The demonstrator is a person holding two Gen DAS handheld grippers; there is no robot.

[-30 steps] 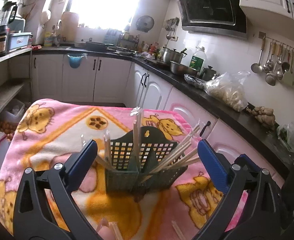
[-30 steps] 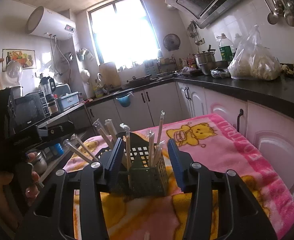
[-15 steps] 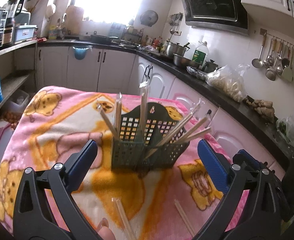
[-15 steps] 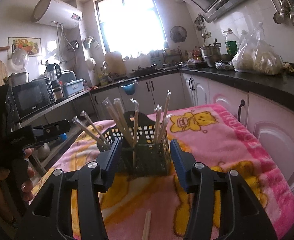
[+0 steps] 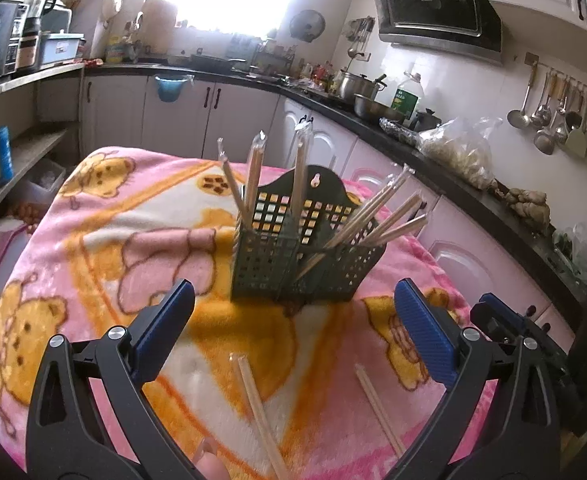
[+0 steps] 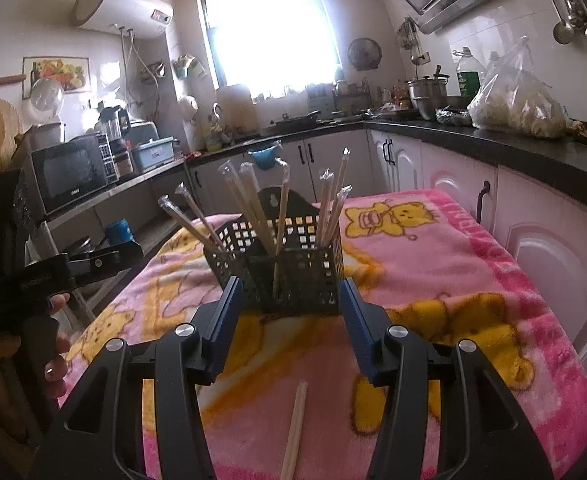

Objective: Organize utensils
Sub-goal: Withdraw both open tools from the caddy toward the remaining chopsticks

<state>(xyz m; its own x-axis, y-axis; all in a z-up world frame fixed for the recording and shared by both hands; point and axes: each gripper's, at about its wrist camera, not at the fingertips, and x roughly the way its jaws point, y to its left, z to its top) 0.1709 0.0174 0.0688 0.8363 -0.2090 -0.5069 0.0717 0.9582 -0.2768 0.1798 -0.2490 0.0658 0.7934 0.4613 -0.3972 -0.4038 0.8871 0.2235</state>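
Mostly done: holder (image 5: 297,256) mid-blanket (image 5: 105,216), wrapped chopsticks (image 5: 377,216) standing in it — two loose pairs (image 5: 259,412) lie nearer. Left gripper (image 5: 293,340) wide open, right gripper (image 6: 289,316) part open, both empty. Next, likely: lower onto a loose pair, pinch.

Dark mesh caddy (image 5: 293,264) upright, wrapped chopsticks (image 5: 377,216) inside — two pairs (image 5: 259,412) loose on blanket

One dark utensil basket (image 5: 301,268) stands on one pink blanket (image 5: 93,240). About nine wrapped chopstick pairs (image 6: 281,216) stick up from the basket. Two more wrapped pairs (image 5: 259,412) lie loose on the blanket in the left wrist view.
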